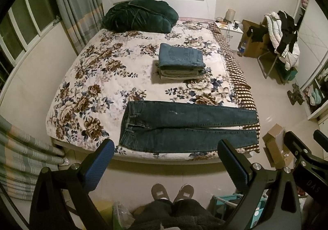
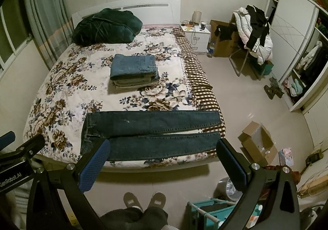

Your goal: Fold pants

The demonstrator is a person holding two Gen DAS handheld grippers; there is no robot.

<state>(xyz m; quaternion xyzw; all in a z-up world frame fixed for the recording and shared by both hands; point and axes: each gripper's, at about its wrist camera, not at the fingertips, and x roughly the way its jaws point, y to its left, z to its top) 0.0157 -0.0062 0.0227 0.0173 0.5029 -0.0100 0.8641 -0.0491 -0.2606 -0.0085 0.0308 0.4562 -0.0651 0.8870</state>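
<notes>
Dark blue jeans (image 1: 184,125) lie flat across the near edge of the floral bed (image 1: 98,78), waistband left, both legs stretched right; they also show in the right wrist view (image 2: 151,133). My left gripper (image 1: 166,148) is open and empty, held above the floor in front of the bed, short of the jeans. My right gripper (image 2: 163,148) is open and empty, at the same stand-off; it also shows at the right edge of the left wrist view (image 1: 303,139). A stack of folded jeans (image 1: 180,62) sits mid-bed.
A dark green blanket (image 1: 139,14) lies at the headboard. A nightstand (image 1: 231,31), a chair heaped with clothes (image 1: 285,41) and an open cardboard box (image 2: 256,141) stand right of the bed. A teal basket (image 2: 215,211) and my slippered feet (image 2: 143,201) are below.
</notes>
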